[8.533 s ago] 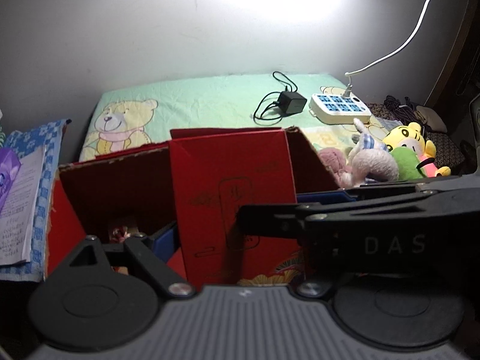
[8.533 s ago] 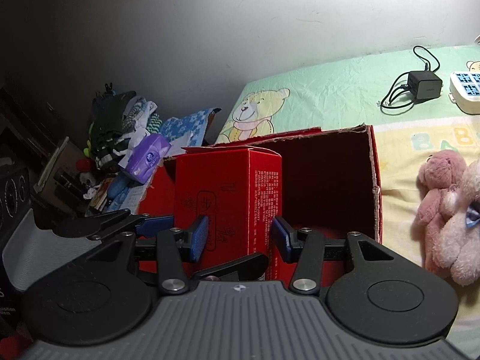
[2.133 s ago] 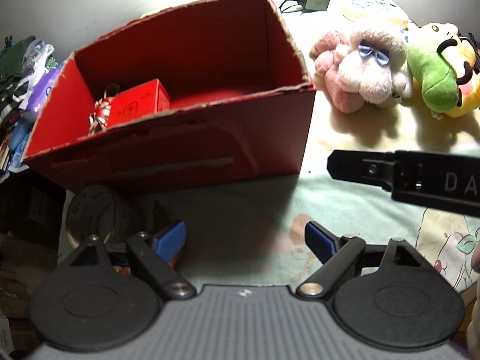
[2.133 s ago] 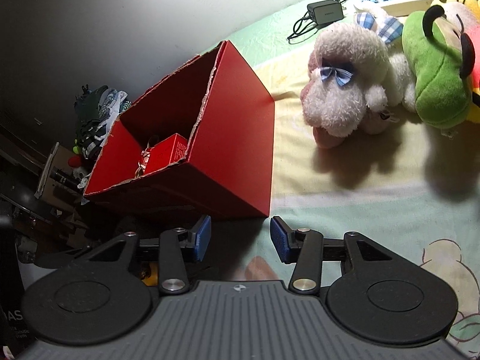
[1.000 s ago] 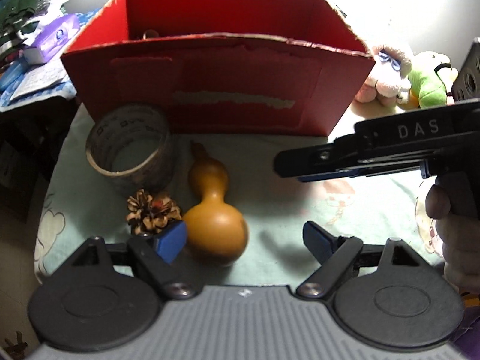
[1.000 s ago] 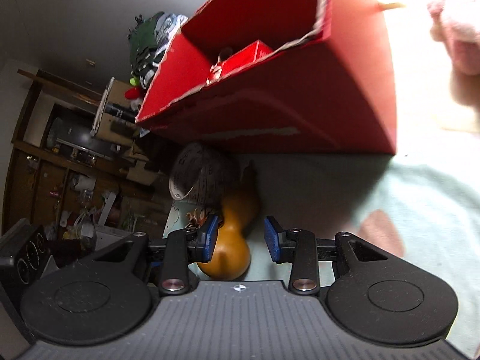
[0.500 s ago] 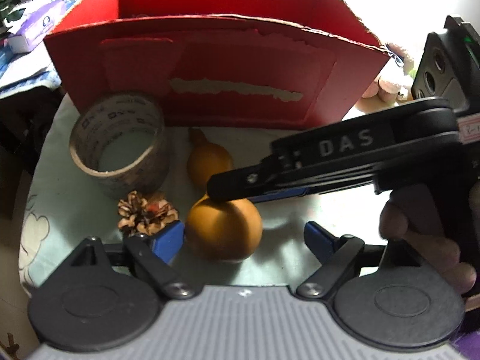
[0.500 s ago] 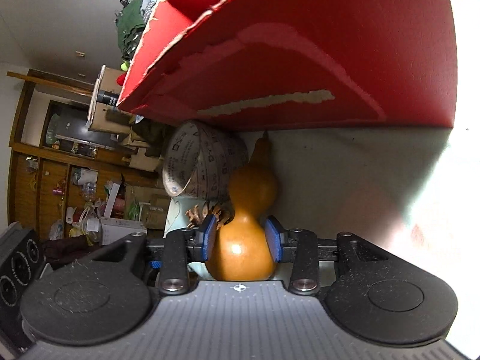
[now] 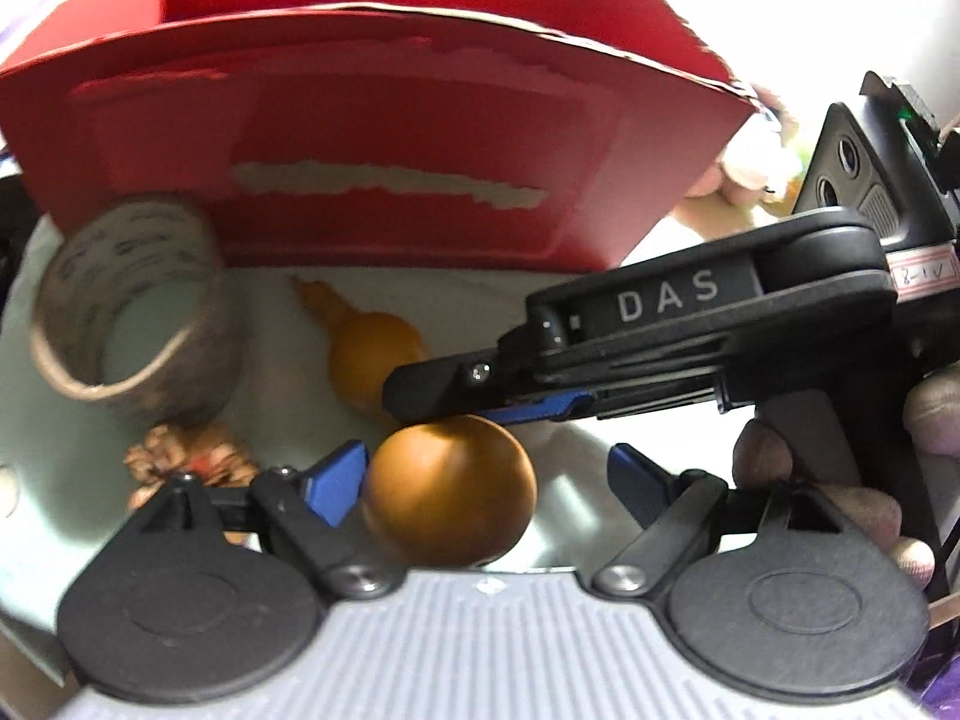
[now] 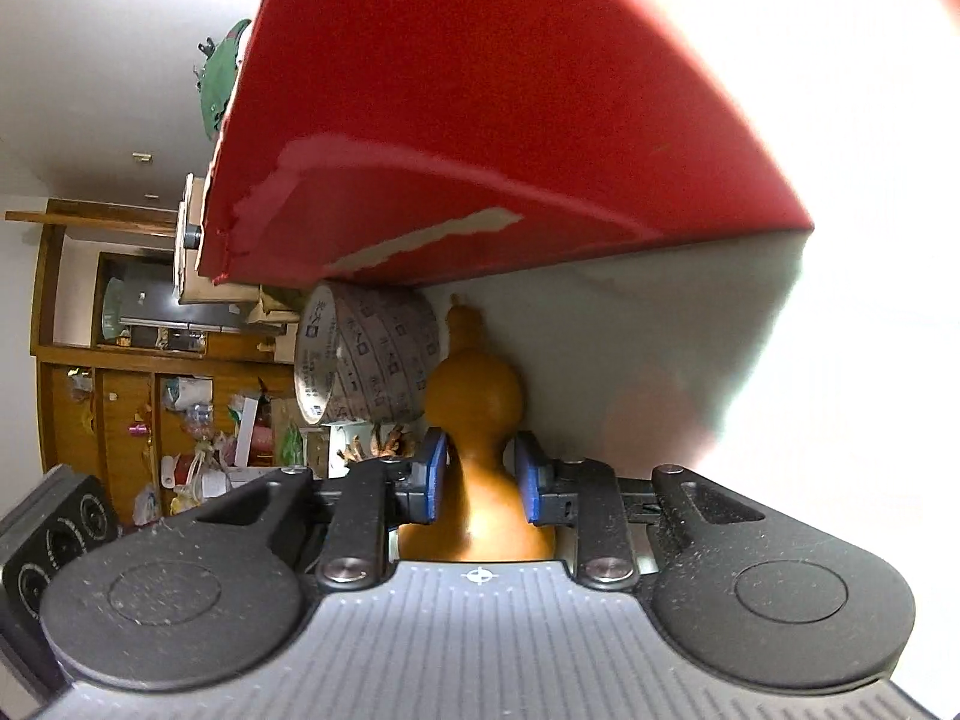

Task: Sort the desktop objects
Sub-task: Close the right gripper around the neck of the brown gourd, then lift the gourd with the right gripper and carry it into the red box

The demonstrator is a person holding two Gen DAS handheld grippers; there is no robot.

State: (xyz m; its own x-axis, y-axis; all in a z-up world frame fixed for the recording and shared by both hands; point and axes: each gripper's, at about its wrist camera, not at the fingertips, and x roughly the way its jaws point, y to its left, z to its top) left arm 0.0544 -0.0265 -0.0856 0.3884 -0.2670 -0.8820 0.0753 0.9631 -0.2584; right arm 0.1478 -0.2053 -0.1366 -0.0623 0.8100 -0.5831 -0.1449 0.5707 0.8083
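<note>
Your right gripper [image 10: 480,483] is clamped on the gourd's [image 10: 474,420] narrow waist, down on the cloth [image 9: 456,300] before the red box [image 9: 372,138]. Your left gripper [image 9: 486,474] gapes wide around its round belly, gripping nothing. Tape roll [image 9: 132,324] and pine cone [image 9: 186,459] sit just beside.

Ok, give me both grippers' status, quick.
Left gripper: open, holding nothing; the gourd sits between its fingers.
Right gripper: closing around the gourd's waist; full contact cannot be told.

Glossy smooth gourd [image 10: 477,414]; matt cardboard box [image 9: 384,138]
</note>
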